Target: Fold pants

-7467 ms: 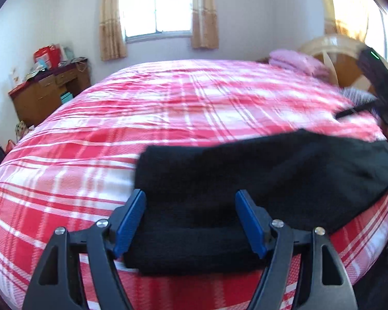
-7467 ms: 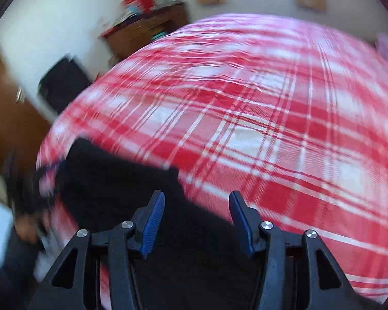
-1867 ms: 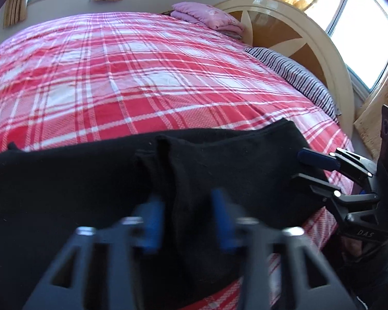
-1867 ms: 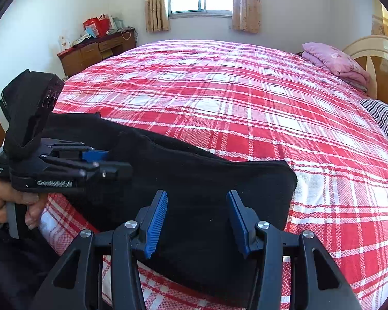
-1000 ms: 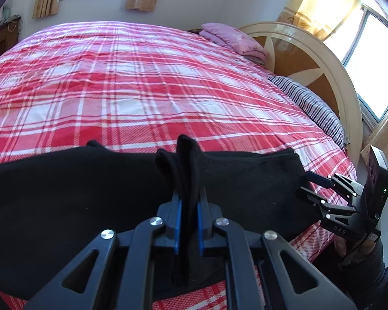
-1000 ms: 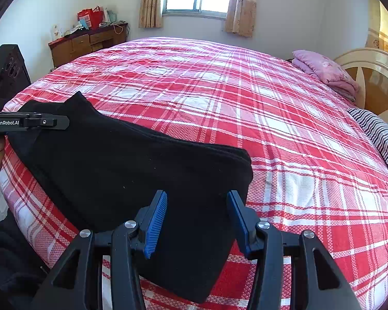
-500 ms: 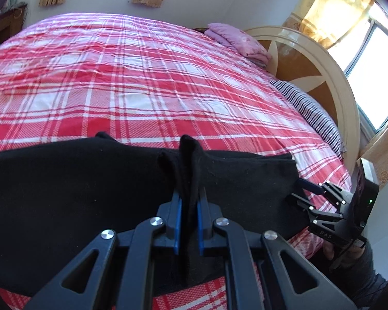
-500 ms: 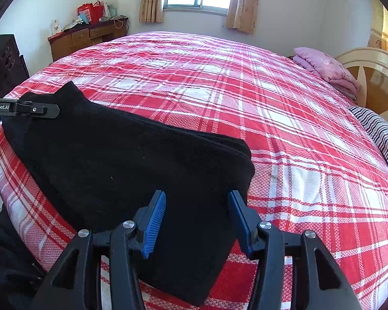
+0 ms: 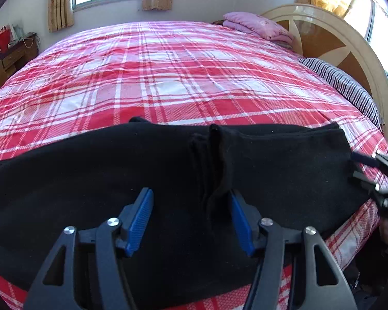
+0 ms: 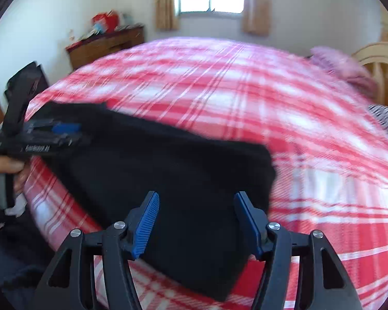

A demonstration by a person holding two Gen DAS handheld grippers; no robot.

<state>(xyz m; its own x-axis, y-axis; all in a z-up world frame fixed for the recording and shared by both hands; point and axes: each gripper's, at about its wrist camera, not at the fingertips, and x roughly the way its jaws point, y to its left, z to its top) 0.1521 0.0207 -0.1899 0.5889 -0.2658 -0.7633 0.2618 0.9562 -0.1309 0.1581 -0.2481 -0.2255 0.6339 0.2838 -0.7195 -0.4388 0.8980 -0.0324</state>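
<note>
The bed (image 9: pixel 183 77) is wide and bare beyond the black pants (image 9: pixel 90 180), which lie along its near edge. The left gripper (image 9: pixel 191 219) has just let go: its jaws have been opening, a pinched ridge of cloth between them. The right gripper (image 10: pixel 196 222) stands open above the folded end. That fold looks placed.
</note>
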